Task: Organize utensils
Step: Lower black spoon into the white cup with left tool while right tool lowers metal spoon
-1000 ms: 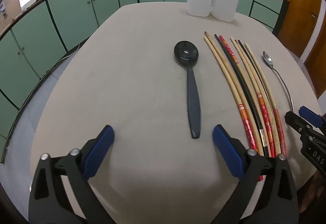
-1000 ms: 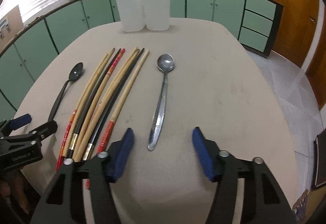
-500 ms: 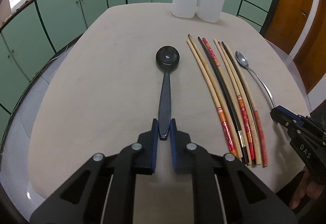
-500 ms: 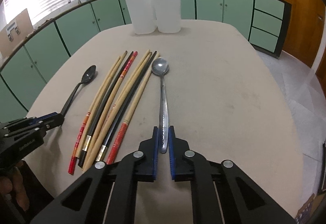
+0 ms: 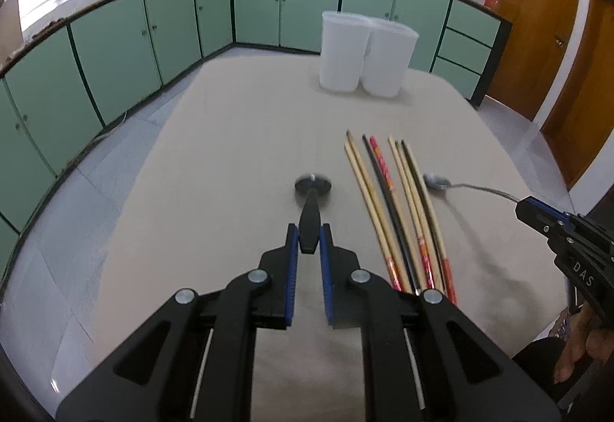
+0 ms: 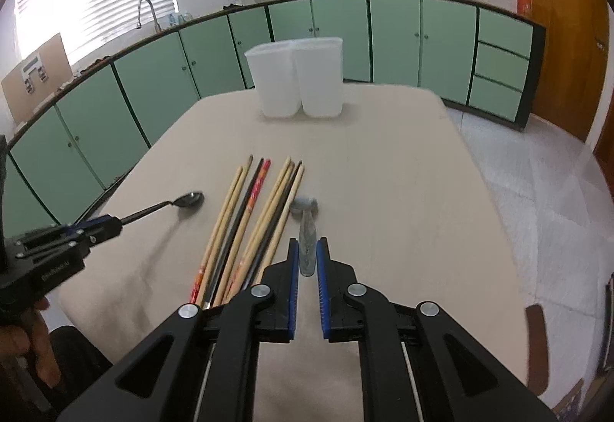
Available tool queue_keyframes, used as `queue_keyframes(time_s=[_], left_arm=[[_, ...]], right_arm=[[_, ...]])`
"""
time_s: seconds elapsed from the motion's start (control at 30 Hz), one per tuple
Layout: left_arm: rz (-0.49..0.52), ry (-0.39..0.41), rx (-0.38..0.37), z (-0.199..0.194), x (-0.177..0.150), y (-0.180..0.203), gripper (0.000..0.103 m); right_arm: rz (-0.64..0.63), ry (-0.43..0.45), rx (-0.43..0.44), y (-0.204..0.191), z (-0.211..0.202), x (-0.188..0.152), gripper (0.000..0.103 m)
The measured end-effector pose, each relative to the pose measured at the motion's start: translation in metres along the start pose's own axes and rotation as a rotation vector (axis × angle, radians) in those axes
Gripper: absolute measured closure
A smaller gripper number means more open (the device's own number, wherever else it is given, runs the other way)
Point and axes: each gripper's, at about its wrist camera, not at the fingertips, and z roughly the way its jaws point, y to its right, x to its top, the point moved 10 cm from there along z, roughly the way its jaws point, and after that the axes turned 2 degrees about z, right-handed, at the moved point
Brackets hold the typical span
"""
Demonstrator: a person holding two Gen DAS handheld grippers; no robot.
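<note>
Your left gripper (image 5: 309, 239) has its blue pads clamped on the handle end of the black spoon (image 5: 311, 197), whose bowl hangs clear above the table (image 5: 230, 161), casting a shadow on the cloth. Your right gripper (image 6: 307, 257) is clamped the same way on the handle of the metal spoon (image 6: 306, 226), and that bowl is also off the surface, just beside the chopsticks (image 6: 253, 218). The chopsticks lie flat in a loose bundle between the two spoons, their tips aimed at the far edge and their decorated ends near the edge closest to you. Two white containers (image 6: 295, 80) stand upright, touching side by side, close to the far edge of the table.
</note>
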Motion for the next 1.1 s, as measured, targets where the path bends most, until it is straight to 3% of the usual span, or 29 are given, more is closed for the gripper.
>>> queue_keyframes(time_s=[0.3,0.77,1.1], left_arm=[[0.057,0.047,-0.012,-0.014,0.046,0.000,0.093],[0.073,0.066,-0.072,-0.025,0.091,-0.001,0.093],[0.092,0.133,-0.089,-0.028,0.172,0.011,0.093]], right_arm=[[-0.048,-0.001,0.018,-0.001,-0.001,0.042,0.094],[-0.137,-0.001,0.021,-0.012,-0.013,0.092,0.094],[-0.179,0.027,0.016,-0.016,-0.021,0.159,0.094]])
